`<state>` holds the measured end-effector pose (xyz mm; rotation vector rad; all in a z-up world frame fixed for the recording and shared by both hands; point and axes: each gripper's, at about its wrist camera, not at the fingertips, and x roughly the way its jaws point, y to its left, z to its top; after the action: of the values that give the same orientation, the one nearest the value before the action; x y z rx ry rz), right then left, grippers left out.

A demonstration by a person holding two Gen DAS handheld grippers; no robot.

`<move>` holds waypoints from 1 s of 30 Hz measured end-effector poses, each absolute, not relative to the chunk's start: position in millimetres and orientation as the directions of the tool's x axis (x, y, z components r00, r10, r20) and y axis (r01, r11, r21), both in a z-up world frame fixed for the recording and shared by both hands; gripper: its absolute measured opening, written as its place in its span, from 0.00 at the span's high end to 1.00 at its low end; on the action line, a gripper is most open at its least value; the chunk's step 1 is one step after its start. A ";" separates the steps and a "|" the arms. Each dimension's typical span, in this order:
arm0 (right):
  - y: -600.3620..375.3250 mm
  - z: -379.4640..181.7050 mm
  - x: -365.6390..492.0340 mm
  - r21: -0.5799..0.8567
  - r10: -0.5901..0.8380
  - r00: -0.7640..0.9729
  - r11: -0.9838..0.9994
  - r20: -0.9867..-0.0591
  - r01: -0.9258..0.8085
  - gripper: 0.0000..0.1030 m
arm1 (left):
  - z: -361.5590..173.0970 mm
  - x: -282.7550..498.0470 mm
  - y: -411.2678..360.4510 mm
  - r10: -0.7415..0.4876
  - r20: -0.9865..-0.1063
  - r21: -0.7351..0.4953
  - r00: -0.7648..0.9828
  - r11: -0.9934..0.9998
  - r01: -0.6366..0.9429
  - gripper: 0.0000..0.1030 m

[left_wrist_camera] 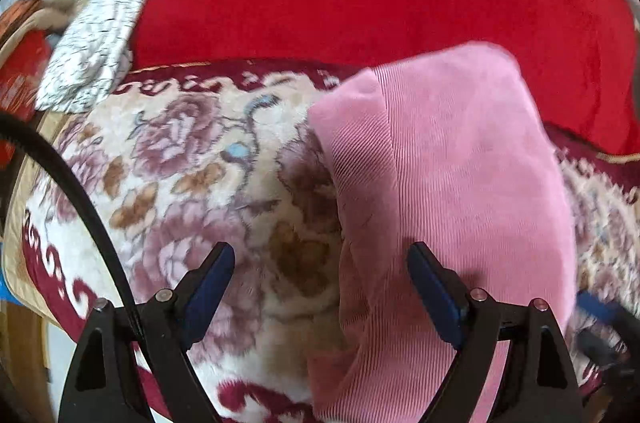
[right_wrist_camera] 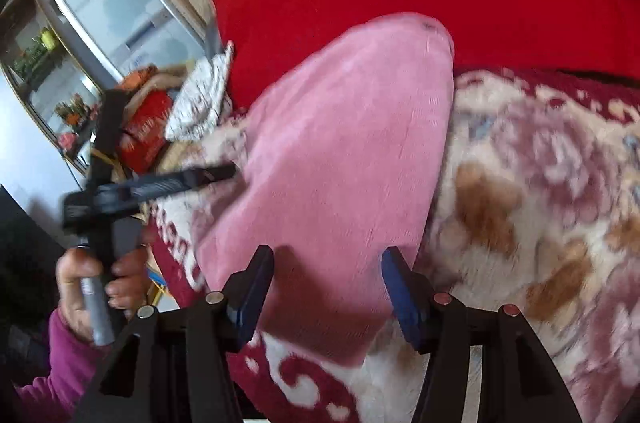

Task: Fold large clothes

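Right wrist shows both the right gripper (right_wrist_camera: pixel 327 289) and left gripper (left_wrist_camera: pixel 320 283) spread, empty, above the pink garment (right_wrist_camera: pixel 340 151), whose loose fold may slump.

Both grippers have black angular frames, blue pads on the fingers (left_wrist_camera: pixel 210 287) and round silver screws (left_wrist_camera: pixel 479 294) at the joints. A black cable (left_wrist_camera: pixel 80 199) curves past the left one. The hand (right_wrist_camera: pixel 86 287) wears a magenta sleeve (right_wrist_camera: pixel 60 363).
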<state>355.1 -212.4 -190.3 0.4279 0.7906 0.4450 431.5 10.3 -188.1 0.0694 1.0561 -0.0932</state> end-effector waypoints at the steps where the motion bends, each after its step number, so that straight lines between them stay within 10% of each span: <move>1: -218.2 -187.0 357.9 0.528 0.526 0.635 0.823 -0.565 -0.211 0.33 | -192.6 438.9 8.0 -0.071 -0.883 -0.015 0.463 0.992 0.125 0.14; 11: -258.1 -243.4 441.6 0.835 0.755 0.490 0.542 -0.435 -0.093 0.17 | -224.3 459.2 41.1 -0.414 -0.848 -0.390 0.331 0.910 0.140 0.14; 30: -225.4 -230.9 435.6 0.732 0.665 0.579 0.661 -0.472 -0.163 0.24 | -215.1 418.7 4.3 -0.170 -0.840 -0.054 0.515 0.971 0.231 0.11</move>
<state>435.6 -225.4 -230.9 0.6938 0.8165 0.5321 418.7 4.3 -215.1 0.0672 1.0014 -0.2411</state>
